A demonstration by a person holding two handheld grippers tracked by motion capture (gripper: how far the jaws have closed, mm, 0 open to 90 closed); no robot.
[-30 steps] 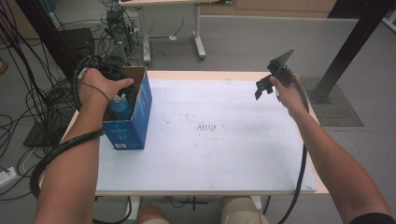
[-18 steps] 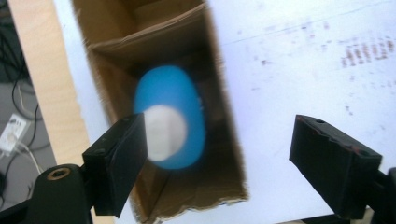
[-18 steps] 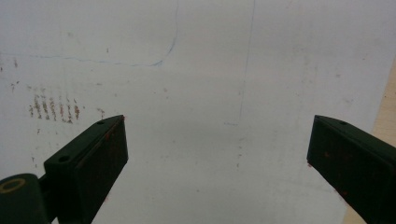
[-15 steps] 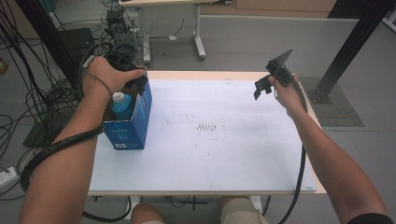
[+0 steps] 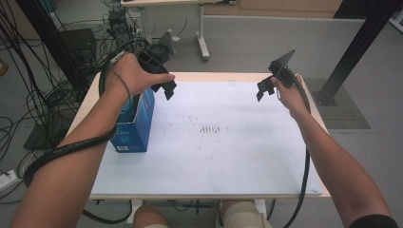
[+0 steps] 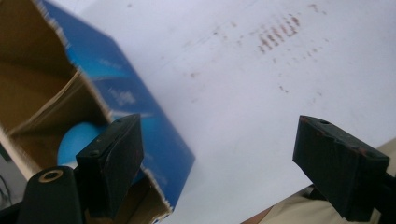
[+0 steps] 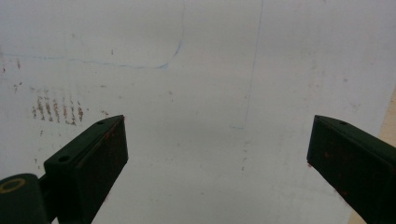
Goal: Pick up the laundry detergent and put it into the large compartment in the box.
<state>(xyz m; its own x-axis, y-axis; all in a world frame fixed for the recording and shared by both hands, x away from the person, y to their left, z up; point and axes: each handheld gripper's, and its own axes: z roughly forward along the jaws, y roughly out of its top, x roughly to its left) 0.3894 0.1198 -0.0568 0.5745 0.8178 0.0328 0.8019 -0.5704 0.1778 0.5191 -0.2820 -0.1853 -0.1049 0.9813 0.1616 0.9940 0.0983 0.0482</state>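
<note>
The left gripper (image 5: pixel 167 89) hangs above the table's (image 5: pixel 228 156) 10 o'clock corner, just past the rim of the blue box (image 5: pixel 135 126). Its jaws have just been opening and stand apart with nothing between them; in the left gripper view the two blocky black pads, matte and flecked with rust-coloured scuffs, frame bare tabletop. The box is a tall carton of glossy blue card printed with paler blue marks, its raw brown cardboard showing inside where the top flaps are torn open along a ragged edge. It stands upright near the table's 9 o'clock edge. Inside it, a smooth rounded light-blue object (image 6: pixel 79 140) sits low between the brown walls; what it is cannot be told.

The right gripper (image 5: pixel 265 88) is held in the air over the 2 o'clock part of the table, well apart from the box, a grey three-cornered plate on top and a thick black cable trailing down along the forearm. Its jaws are released and wide, empty, over the flat white sheet. That sheet is matte, faintly lined in blue, with a patch of short reddish-brown dashes (image 5: pixel 214 129) near its centre.
</note>
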